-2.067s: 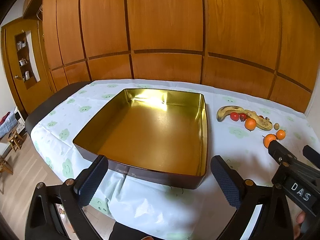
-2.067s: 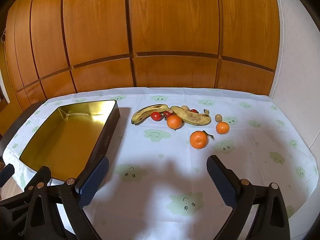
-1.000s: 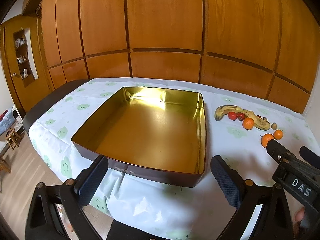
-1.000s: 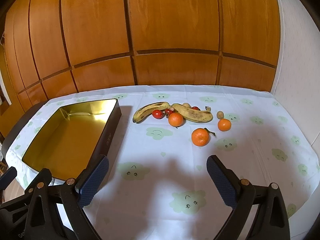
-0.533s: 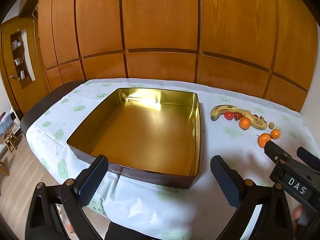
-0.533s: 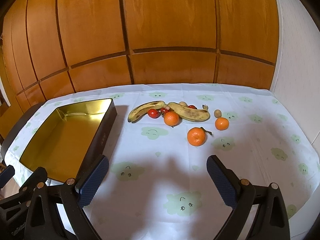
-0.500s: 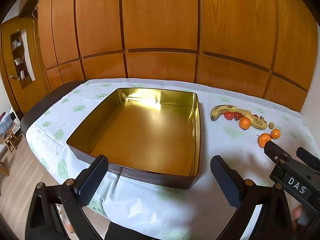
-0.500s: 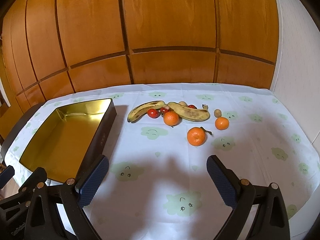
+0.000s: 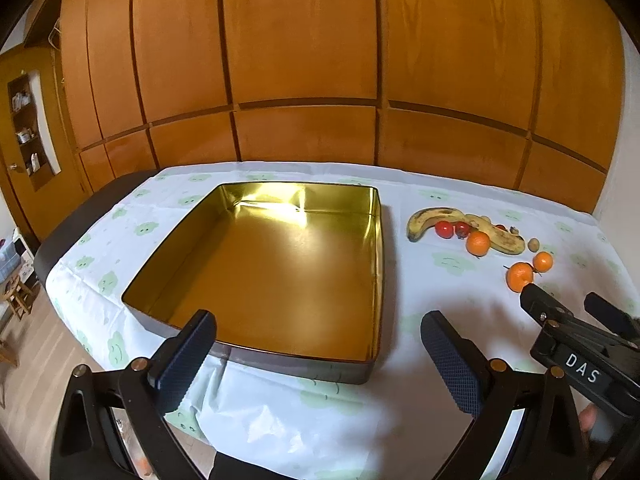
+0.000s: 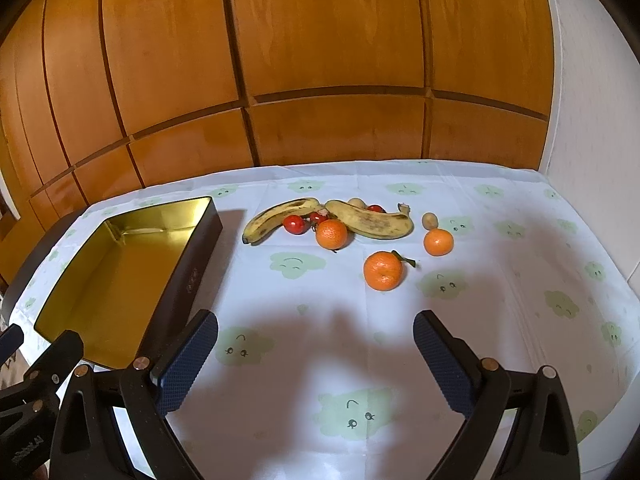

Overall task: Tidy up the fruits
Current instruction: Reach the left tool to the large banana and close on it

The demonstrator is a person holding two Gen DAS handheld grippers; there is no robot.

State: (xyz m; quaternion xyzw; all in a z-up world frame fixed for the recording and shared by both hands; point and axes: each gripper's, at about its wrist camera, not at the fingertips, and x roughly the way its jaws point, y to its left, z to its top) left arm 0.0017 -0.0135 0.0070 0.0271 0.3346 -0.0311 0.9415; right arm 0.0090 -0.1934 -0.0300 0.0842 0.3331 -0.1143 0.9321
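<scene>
Over the last two seconds both tongs had only drifted; the tin (image 9: 280, 264) was empty, so sorting had not begun. The left tongs (image 9: 318, 354) and right tongs (image 10: 316, 354) hung apart, holding nothing. Bananas (image 10: 372, 222), tomatoes (image 10: 295, 224) and the nearest mandarin (image 10: 382, 270) lay at twelve o'clock of the right tongs on the surface (image 10: 500, 288). Only the left view showed the tin's whole floor.

Glossy wooden wall panels (image 9: 304, 60), split by dark grooves, fill the back of the room. The worktop (image 10: 520, 280) wears a white cloth printed with pale green smiling clouds. At far left stands a wooden door (image 9: 24, 136) with a small shelf niche, above a light wood floor (image 9: 36, 364). A white textured wall (image 10: 592, 120) rises at right.
</scene>
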